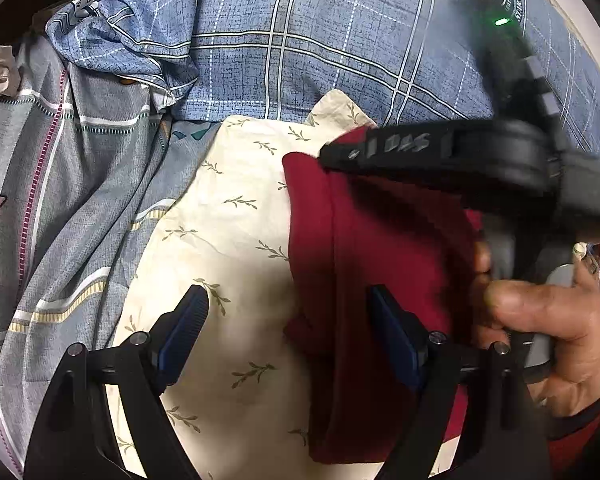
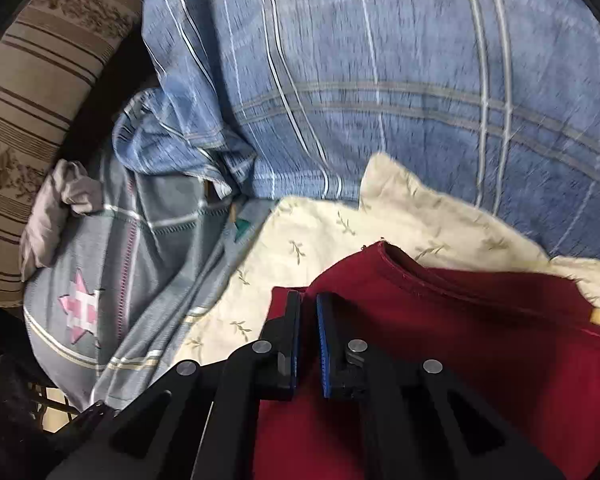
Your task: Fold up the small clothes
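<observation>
A dark red garment (image 1: 380, 264) lies partly folded on a cream cloth with a leaf print (image 1: 228, 240). My left gripper (image 1: 288, 312) is open above them, one finger over the cream cloth, the other over the red cloth. My right gripper (image 1: 332, 158) reaches in from the right, its tip at the garment's far edge. In the right wrist view the right gripper (image 2: 308, 300) has its jaws nearly closed over the red garment (image 2: 460, 340) near its neckline; a narrow gap shows and I see no cloth between the pads.
A blue checked bedsheet (image 1: 340, 40) covers the bed behind. A grey striped cloth with a pink star (image 2: 100, 280) lies to the left. A crumpled beige garment (image 2: 56, 208) and a brown striped pillow (image 2: 28, 80) are at the far left.
</observation>
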A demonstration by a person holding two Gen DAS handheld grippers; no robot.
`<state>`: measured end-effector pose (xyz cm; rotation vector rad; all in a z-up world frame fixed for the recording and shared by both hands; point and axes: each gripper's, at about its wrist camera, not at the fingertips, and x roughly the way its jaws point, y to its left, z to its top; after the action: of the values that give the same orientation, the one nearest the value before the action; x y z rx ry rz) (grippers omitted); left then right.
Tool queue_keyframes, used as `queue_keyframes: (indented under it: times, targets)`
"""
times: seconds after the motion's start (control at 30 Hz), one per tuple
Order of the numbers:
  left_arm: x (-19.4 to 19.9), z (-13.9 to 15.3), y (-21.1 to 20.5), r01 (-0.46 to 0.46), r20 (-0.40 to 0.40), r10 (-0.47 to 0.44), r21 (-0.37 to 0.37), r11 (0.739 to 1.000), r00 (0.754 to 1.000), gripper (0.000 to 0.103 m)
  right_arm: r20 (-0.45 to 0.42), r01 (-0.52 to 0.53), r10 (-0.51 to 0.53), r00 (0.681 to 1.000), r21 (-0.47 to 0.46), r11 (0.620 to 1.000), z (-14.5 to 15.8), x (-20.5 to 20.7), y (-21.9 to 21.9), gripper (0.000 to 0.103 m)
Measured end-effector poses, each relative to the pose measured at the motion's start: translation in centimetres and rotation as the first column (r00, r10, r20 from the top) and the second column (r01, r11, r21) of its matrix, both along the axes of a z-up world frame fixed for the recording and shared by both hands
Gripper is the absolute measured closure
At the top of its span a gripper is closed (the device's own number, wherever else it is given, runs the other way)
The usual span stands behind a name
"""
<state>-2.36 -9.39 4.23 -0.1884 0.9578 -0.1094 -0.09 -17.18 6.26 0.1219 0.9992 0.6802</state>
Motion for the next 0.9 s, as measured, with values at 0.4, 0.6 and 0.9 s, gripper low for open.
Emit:
queue_keyframes:
  times: [0.4,0.6,0.9]
  targets:
    - [0.0,-0.5,0.6,-0.016,-0.01,0.016,-0.026,1.0,1.0,0.021,0.055,0.057,-0.06,0.997,0.049,0.997,2.2,-3.1,-6.7,0.064]
    - [0.0,-0.7,0.3,-0.008,-0.005,0.008,-0.018,1.0,1.0,0.021,0.139,0.252,-0.246,0.959,-0.027,0.967,2.4,-5.3,-14.4,0.056]
    - [0.5,-0.9,-0.1,-0.013,0.005,0.013,0.008,1.0,1.0,0.021,0.179,0.559,-0.532,0.828,-0.174,0.811,0.4,-4.9,-28.2,0.051]
